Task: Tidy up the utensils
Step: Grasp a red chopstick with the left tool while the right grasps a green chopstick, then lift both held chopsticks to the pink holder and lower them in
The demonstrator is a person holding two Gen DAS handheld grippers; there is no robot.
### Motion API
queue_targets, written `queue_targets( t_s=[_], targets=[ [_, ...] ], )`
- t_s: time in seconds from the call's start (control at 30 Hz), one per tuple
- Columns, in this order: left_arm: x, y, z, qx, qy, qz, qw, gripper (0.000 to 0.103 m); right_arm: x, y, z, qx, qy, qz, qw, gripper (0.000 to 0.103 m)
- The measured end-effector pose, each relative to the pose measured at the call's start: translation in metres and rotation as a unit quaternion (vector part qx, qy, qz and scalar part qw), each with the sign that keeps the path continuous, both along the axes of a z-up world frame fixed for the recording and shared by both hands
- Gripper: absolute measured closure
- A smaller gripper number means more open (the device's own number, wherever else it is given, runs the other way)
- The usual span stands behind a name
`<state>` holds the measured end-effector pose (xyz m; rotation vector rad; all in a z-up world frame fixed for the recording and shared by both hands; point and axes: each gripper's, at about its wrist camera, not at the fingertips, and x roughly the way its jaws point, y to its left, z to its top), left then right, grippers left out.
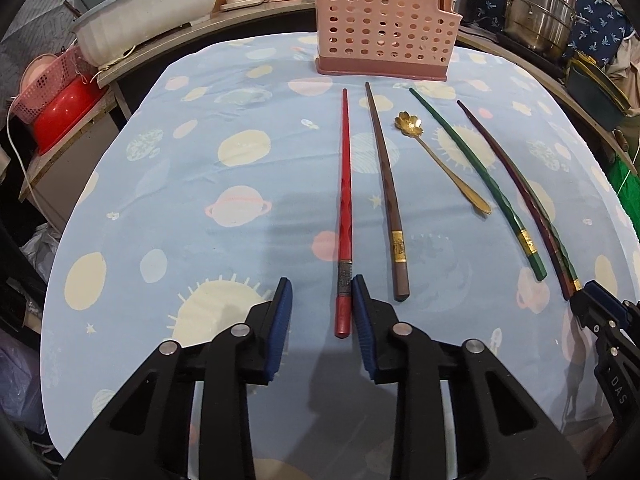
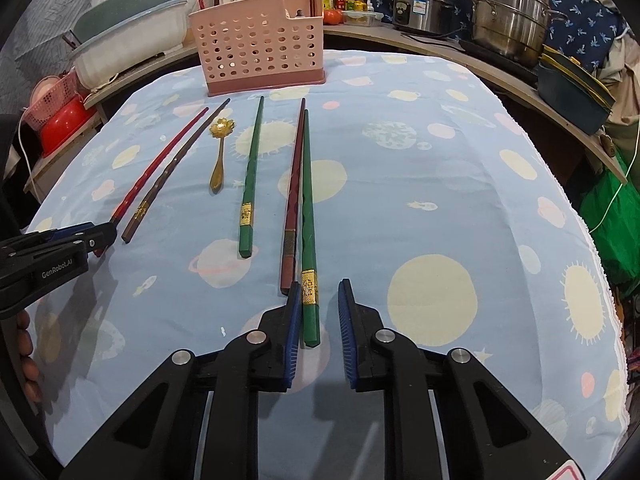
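Five slim lacquered chopsticks and one gold flower-bowled spoon (image 2: 221,148) lie in a row on the planet-print cloth (image 2: 400,200), thick ends toward the grippers for pickup. The left gripper (image 1: 322,312) straddles the red chopstick (image 1: 344,216), jaws narrow, one pad touching. The right gripper (image 2: 319,332) likewise straddles the rightmost green chopstick (image 2: 307,216), ungripped; the pink perforated plastic holder (image 2: 260,56) stands behind.

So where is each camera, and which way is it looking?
Left wrist: on the left hand-held gripper, looking down along the red chopstick toward the pink basket; its black fingers show.
Right wrist: on the right hand-held gripper, looking along a green chopstick; a hand shows.
Shared: basket, chopsticks, gold spoon.
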<state>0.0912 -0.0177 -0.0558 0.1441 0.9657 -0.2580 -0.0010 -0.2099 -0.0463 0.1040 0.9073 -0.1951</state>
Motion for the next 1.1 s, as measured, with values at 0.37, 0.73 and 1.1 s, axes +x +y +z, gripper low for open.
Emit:
queue_targets(
  t_s=[0.37,0.73,1.1],
  targets=[
    [-0.002,0.009,0.014,-0.019,-0.001,0.000,0.9998,0.096,-0.004,-0.006,0.017,0.022,-0.012,-0.005,1.000,0.096],
    [-0.011,0.023,0.068,-0.054,-0.036,0.012,0.9978,0.096,-0.011,-0.003,0.073,0.022,-0.074,0.004,0.997,0.096],
    [-0.012,0.036,0.130,-0.087,-0.083,0.019,0.9925,0.096,-0.016,-0.001,0.134,0.014,-0.139,0.014,0.990,0.096]
  ],
)
